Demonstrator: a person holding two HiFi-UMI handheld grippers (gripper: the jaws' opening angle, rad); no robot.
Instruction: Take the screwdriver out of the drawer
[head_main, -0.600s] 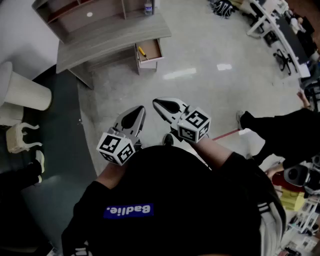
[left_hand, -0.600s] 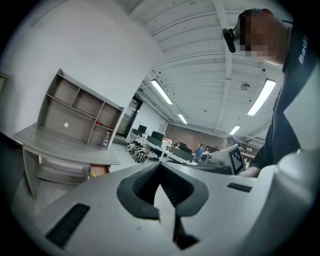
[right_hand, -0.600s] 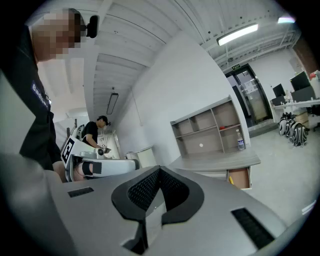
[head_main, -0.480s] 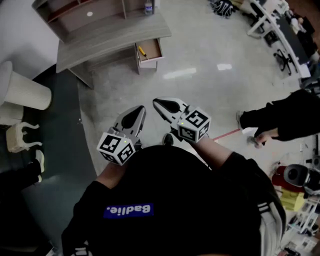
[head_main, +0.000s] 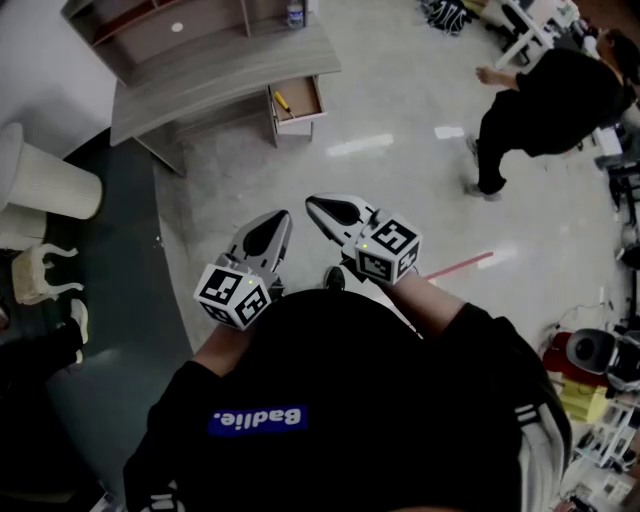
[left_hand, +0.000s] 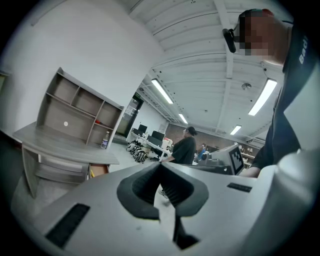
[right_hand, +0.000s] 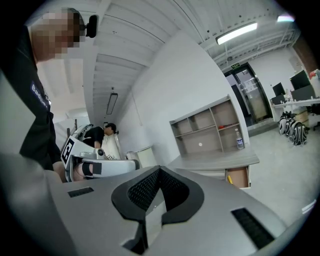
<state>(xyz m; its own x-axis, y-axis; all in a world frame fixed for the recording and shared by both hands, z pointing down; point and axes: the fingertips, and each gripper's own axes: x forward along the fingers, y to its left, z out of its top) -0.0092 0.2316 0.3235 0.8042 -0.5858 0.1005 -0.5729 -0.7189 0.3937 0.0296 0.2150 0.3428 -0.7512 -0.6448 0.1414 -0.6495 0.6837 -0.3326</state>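
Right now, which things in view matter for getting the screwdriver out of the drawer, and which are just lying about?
Job:
- yellow screwdriver
- open drawer that holds it
- left gripper and right gripper, both shut, empty, well short of the drawer

Lying about:
- bottle on the desk
- shelf unit
- white stool
- person across the floor

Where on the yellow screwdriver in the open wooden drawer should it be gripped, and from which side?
Likely its middle, from above. The yellow screwdriver lies flat in the open wooden drawer, along its depth near one side wall, so only the top is free; set the jaws across its length. Handle and shaft are too small to tell apart.
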